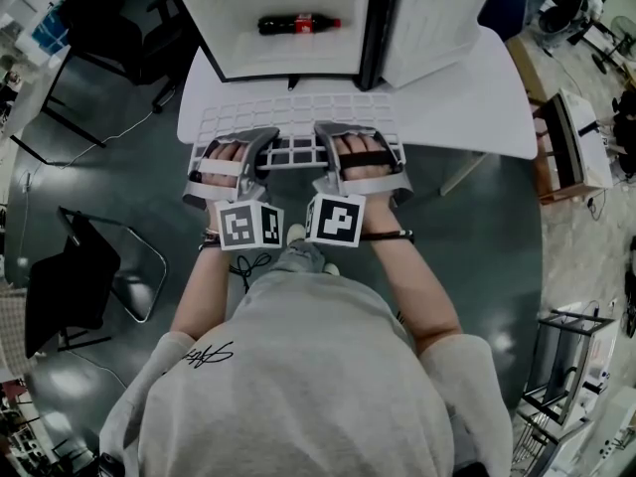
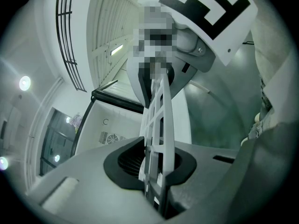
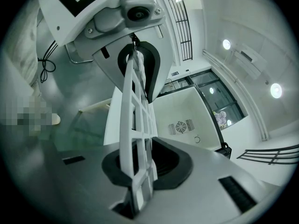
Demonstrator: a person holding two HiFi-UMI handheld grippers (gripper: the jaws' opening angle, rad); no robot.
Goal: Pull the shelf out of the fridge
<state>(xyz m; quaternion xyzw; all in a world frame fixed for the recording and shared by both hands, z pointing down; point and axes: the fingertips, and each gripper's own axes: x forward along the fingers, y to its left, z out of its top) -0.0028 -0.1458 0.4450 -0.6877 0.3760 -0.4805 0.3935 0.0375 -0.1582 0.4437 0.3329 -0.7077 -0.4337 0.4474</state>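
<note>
The left claw (image 2: 156,168) is clamping the near edge of the white grid shelf (image 2: 161,118), with its dark pads pressing on the bars from both sides. The right claw (image 3: 139,168) is gripping the same shelf (image 3: 134,120) in the same way, its pads closing on the lattice edge.

In the head view the left claw (image 1: 260,141) and right claw (image 1: 332,135) are sitting side by side, near each other, at the middle of the shelf's (image 1: 298,115) front edge. Each is being held by a hand strapped into its frame. The shelf is lying flat over the white tabletop (image 1: 467,102), just in front of the open fridge (image 1: 231,38), with its near edge reaching over the tabletop's rim toward the person.

Inside the fridge, a dark bottle with a red label (image 1: 298,24) is lying on its side. The fridge door (image 1: 437,18) is standing open at the right.
</note>
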